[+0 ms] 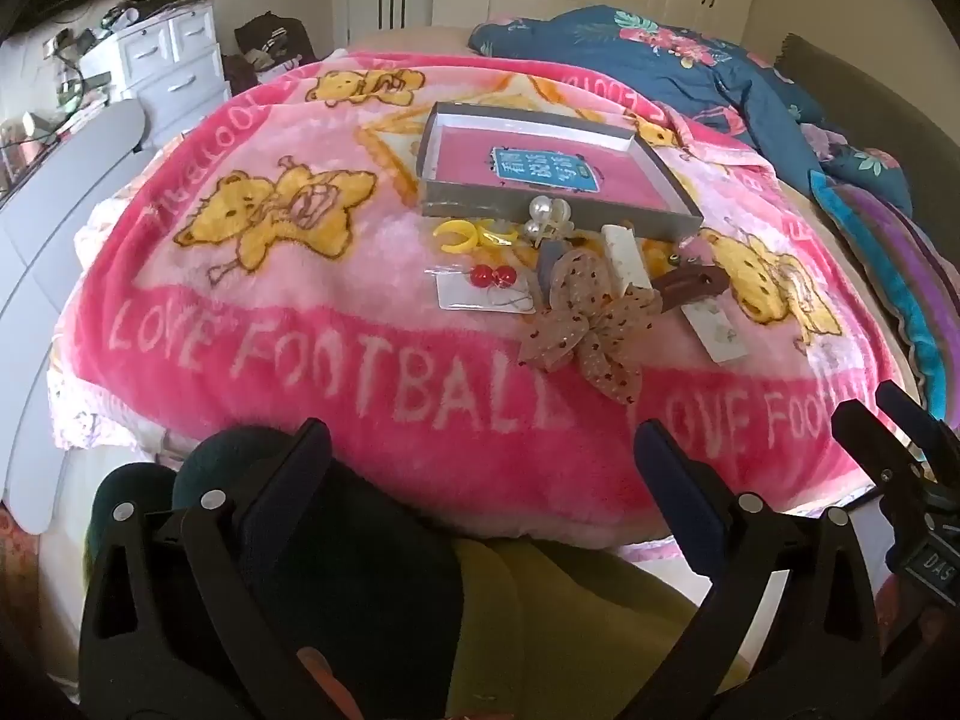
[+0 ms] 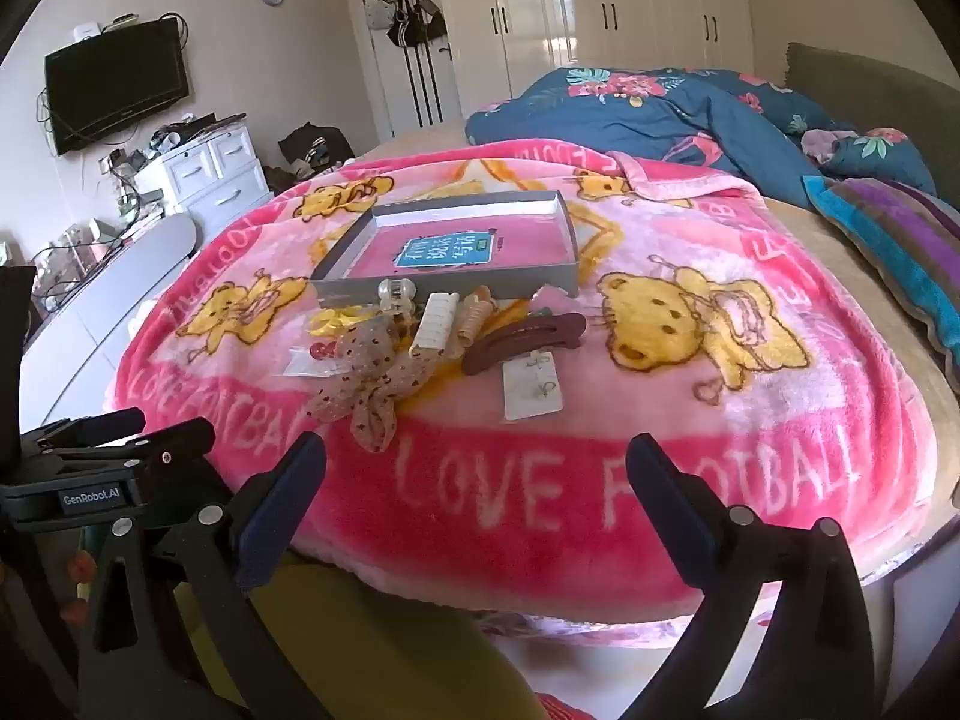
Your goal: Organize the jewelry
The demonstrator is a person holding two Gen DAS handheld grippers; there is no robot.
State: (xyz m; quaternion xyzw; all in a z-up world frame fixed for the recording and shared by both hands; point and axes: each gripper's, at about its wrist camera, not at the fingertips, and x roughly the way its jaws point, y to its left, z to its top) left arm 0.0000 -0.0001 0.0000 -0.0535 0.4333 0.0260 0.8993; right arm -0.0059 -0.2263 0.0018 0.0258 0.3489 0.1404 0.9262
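Observation:
A shallow grey box (image 1: 666, 171) (image 2: 567, 228) with a pink floor lies on the pink blanket. In front of it is a pile of jewelry: yellow rings (image 1: 459, 234), a pearl clip (image 1: 543, 213), red bead earrings on a card (image 1: 492, 279), a spotted bow (image 1: 585, 324) (image 2: 372, 378), a white clip (image 1: 627, 255) (image 2: 435, 324), a brown hair clip (image 1: 690, 288) (image 2: 528, 342) and an earring card (image 1: 717, 327) (image 2: 531, 387). My left gripper (image 1: 483, 462) and right gripper (image 2: 477, 468) are both open and empty, held at the bed's near edge, short of the pile.
A blue floral duvet (image 2: 660, 114) and striped pillow (image 2: 900, 240) lie at the far right. White drawers (image 2: 210, 174) and a wall TV (image 2: 114, 84) stand at left. The other gripper shows at each view's edge (image 1: 900, 456) (image 2: 102, 480).

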